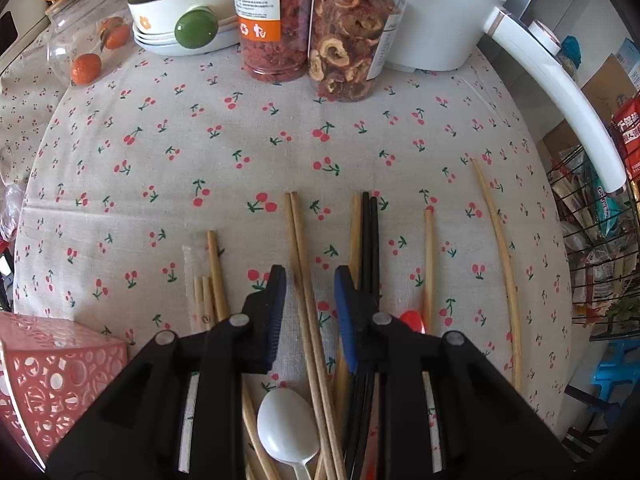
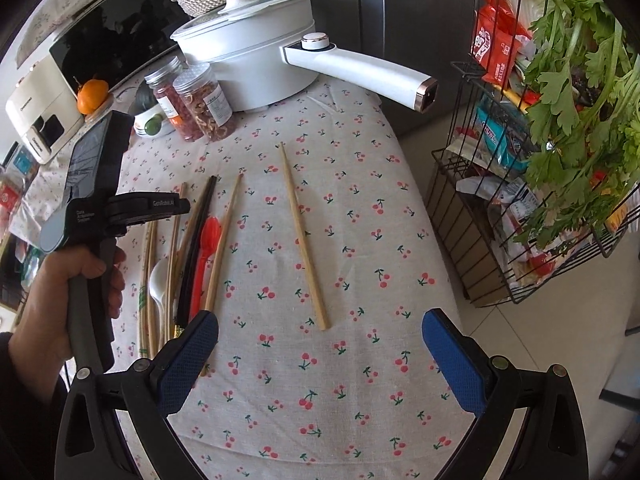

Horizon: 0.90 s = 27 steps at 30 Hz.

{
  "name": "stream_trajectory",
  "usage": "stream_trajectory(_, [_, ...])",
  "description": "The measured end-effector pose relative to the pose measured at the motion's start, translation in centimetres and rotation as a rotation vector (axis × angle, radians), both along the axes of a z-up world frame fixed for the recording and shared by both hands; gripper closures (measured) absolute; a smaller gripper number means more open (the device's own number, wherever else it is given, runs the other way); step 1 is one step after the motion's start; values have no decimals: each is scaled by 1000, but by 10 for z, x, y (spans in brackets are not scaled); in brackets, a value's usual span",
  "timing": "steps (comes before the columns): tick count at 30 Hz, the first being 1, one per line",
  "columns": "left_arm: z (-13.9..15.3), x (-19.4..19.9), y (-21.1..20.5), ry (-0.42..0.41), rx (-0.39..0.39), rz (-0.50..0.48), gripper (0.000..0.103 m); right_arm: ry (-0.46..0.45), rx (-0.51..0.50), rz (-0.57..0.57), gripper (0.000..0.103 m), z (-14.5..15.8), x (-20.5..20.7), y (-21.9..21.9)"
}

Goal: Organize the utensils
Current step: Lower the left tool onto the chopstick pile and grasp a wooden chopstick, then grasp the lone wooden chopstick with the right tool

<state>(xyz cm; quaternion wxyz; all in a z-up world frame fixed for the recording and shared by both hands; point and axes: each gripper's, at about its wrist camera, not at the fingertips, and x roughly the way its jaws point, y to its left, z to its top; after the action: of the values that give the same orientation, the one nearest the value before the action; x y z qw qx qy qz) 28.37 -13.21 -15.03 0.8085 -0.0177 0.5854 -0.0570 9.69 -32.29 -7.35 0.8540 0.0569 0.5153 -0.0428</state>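
Several utensils lie on the cherry-print tablecloth. My left gripper is open, its jaws either side of a pair of wooden chopsticks just above the cloth. A white plastic spoon, black chopsticks, a red spoon, short wrapped chopsticks and a long lone chopstick lie around it. My right gripper is wide open and empty, just in front of the near end of the lone wooden chopstick. The red spoon and black chopsticks lie to its left.
A pink perforated basket stands at the left. Two jars of dried fruit, stacked bowls and a white electric pot with a long handle stand at the back. A wire rack of groceries stands right of the table.
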Motion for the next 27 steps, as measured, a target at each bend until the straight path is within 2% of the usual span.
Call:
stream_trajectory(2, [-8, 8, 3, 10, -10, 2, 92, 2, -5, 2, 1, -2, 1, -1])
stream_trajectory(6, [5, -3, 9, -32, -28, -22, 93, -2, -7, 2, 1, -3, 3, -1])
stream_trajectory(13, [65, -53, 29, -142, -117, -110, 93, -16, 15, -18, 1, -5, 11, -1])
stream_trajectory(17, [98, -83, 40, -219, -155, -160, 94, -14, 29, -29, 5, -9, 19, 1])
stream_trajectory(20, [115, -109, 56, -256, -204, -163, 95, -14, 48, -33, 11, -12, 25, 3])
stream_trajectory(22, [125, -128, 73, -276, -234, -157, 95, -24, 21, -31, 15, -13, 32, 7])
stream_trajectory(25, [136, -153, 96, -312, -273, -160, 96, -27, 65, 11, 30, -14, 50, 10])
stream_trajectory(27, [138, -168, 108, -354, -288, -153, 98, -46, 19, 14, 37, -14, 64, 12])
